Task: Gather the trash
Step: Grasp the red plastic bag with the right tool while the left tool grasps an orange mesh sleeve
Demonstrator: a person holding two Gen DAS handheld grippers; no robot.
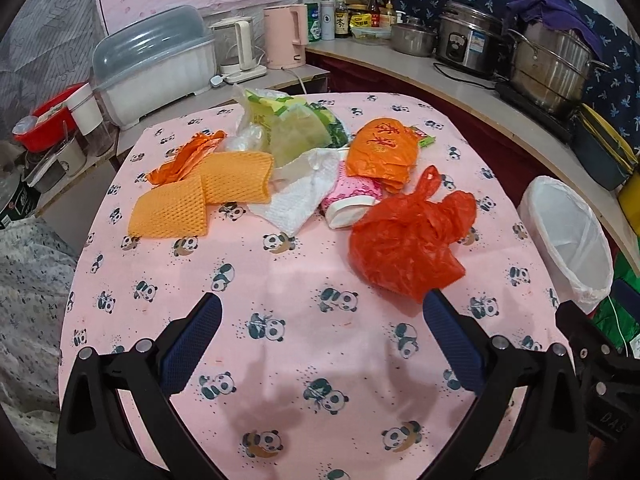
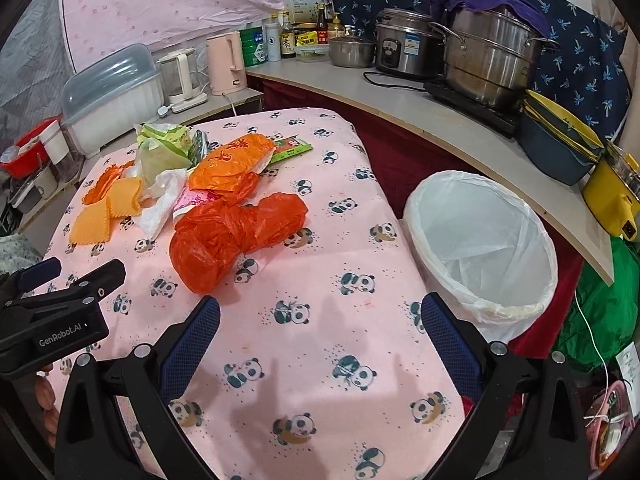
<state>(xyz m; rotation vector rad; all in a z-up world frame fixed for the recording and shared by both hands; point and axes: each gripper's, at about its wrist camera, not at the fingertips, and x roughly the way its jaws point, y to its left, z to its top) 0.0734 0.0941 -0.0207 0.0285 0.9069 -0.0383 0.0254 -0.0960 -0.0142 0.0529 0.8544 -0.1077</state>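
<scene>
Presently I hold both tools low over the near edge of the tabletop [image 1: 304, 272], each with its jaws spread wide and nothing between them. Ahead of the left tool [image 1: 322, 312], just beyond its right finger, lies the red plastic bag [image 1: 404, 240]; from the right tool [image 2: 320, 316] it sits ahead and to the left. I judge the bag light, soft and slippery, likely to collapse under a pinch, so I would take it at the bunched, knotted middle rather than a loose edge. Farther ahead lie orange foam netting [image 1: 200, 196], white paper [image 1: 304, 192] and an orange printed bag [image 1: 380, 148], all light. The lined bin [image 2: 480, 240] stands off the tabletop, ahead and right of the right tool, open-mouthed.
</scene>
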